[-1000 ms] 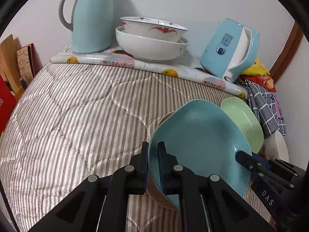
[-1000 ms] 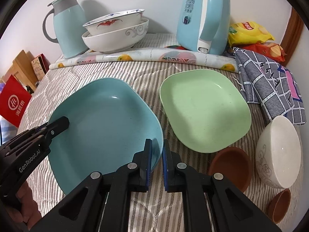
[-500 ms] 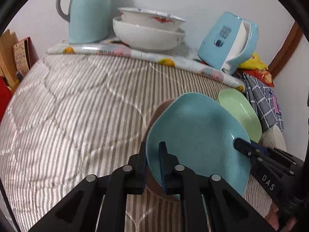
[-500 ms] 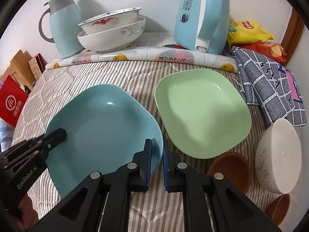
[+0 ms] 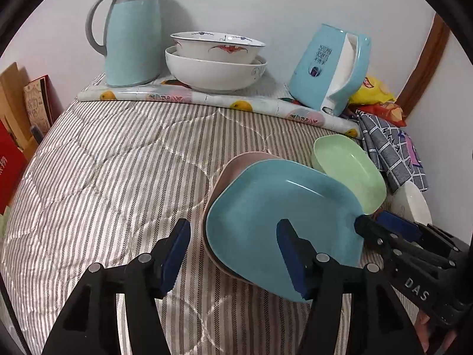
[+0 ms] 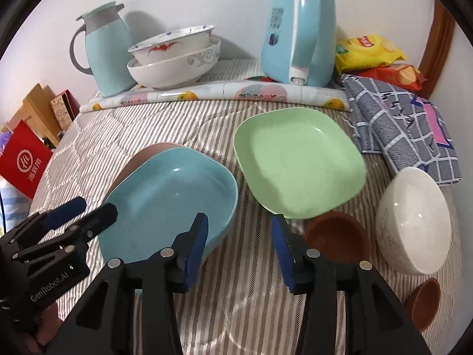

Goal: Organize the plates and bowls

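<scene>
A blue plate (image 5: 280, 216) (image 6: 171, 201) rests stacked on a pink plate (image 5: 233, 165) (image 6: 147, 155) on the striped cloth. My left gripper (image 5: 235, 256) is open, its fingers either side of the blue plate's near-left rim. My right gripper (image 6: 239, 248) is open, just off the blue plate's right rim. A green plate (image 6: 295, 159) (image 5: 348, 168) lies to the right. A white bowl (image 6: 414, 219), a brown bowl (image 6: 337, 233) and a small brown dish (image 6: 425, 301) sit at the right. Two stacked white bowls (image 5: 215, 62) (image 6: 174, 56) stand at the back.
A light blue thermos jug (image 5: 133, 32) and a blue kettle (image 5: 331, 68) stand at the back on a fruit-print mat (image 5: 207, 100). A checked cloth (image 6: 402, 121) and snack bags (image 6: 372, 53) lie at the right. Red box (image 6: 23, 159) and cartons at the left edge.
Both grippers have opened and let go of the blue plate. The plate now lies on the pink plate.
</scene>
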